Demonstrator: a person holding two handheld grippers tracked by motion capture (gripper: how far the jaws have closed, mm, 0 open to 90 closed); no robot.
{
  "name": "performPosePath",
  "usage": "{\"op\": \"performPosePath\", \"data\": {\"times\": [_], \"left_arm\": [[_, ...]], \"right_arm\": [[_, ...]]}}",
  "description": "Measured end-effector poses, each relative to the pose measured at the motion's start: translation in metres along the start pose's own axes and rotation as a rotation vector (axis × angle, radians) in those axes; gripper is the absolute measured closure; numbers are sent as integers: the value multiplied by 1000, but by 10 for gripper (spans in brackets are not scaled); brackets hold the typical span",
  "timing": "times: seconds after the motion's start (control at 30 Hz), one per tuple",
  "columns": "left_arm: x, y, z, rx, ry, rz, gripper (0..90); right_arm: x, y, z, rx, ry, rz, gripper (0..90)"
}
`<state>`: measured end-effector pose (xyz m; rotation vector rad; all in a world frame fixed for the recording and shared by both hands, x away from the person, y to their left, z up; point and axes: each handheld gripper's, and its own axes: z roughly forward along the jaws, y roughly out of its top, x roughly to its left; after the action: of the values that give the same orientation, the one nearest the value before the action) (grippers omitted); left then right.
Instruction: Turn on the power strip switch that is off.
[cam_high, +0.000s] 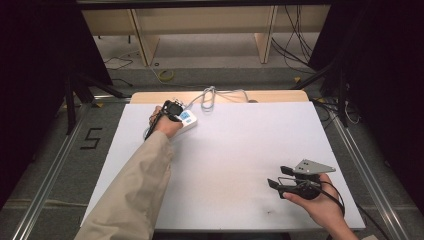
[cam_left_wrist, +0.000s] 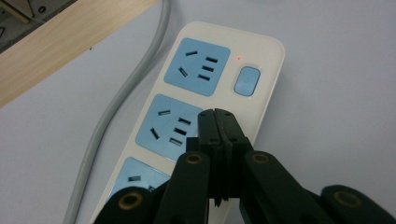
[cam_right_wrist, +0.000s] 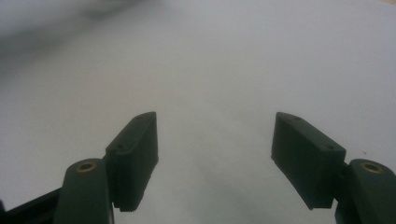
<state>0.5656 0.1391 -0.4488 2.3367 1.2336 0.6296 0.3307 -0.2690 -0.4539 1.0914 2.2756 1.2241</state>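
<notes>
Holding position: I keep the left hand-held gripper over the power strip, at the far left part of the table.
Left state: its jaws are pressed together with nothing between them, tips above the strip's cream edge beside the middle socket.
Power strip: directly under and ahead of my left hand-held gripper, lying flat on the white table.
Switch: the blue button sits just beyond the tips, next to a small lit red light.
Top socket: the socket lies farther ahead, left of the button.
Cable: the grey cord runs along the strip's left side.
Right state: my right hand-held gripper has its jaws spread wide, gripping nothing, above bare table.
Separation: the right one is well apart from the strip, near the table's near right corner.
</notes>
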Motion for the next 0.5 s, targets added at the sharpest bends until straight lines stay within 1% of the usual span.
{"op": "performPosePath", "data": {"times": [0.07,0.17,0.2,0.27,0.33,0.4,0.5], "left_arm": [[2,-2,-1,11,8,0,897],[3,-3,-4,-7,-1,-19,893],[3,-2,-5,-18,-5,-33,850],[3,-2,-9,-32,-12,-37,825],[3,-2,-13,-43,-11,-27,819],[4,-2,-18,-57,-12,-34,796],[5,-1,-26,-76,-26,-55,739]], "right_arm": [[0,0,0,-1,0,-1,322],[0,0,0,-2,0,0,321],[0,0,0,-1,-1,1,321],[0,0,0,2,-1,0,321],[0,0,0,0,-1,-1,322],[1,0,0,1,0,-4,322],[1,0,0,5,-1,-4,322]]}}
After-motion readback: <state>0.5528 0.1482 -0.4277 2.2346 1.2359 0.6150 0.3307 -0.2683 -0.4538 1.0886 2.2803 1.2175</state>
